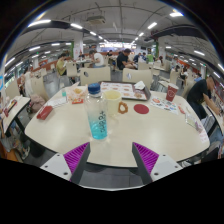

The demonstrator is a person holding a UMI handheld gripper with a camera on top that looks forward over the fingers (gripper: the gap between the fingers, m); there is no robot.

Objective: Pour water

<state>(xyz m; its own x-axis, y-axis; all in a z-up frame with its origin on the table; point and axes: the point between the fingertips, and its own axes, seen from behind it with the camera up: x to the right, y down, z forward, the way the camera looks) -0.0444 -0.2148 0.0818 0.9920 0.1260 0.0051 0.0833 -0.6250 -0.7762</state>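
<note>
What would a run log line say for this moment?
task: pour water | gripper: open, empty | bottle: upright on table, beyond fingers | step: approach

Your bottle [97,117] reads as clear, glossy plastic with a blue-tinted body and a smooth blue plastic cap. The counter [60,135] under it is a smooth, pale cream surface with a dull satin sheen, faintly catching the ceiling lights. The pads [76,155] on your jaws look like matt magenta material with a ribbed texture, set on pale, smooth plastic fingers; jaws stand apart, holding nothing.
</note>
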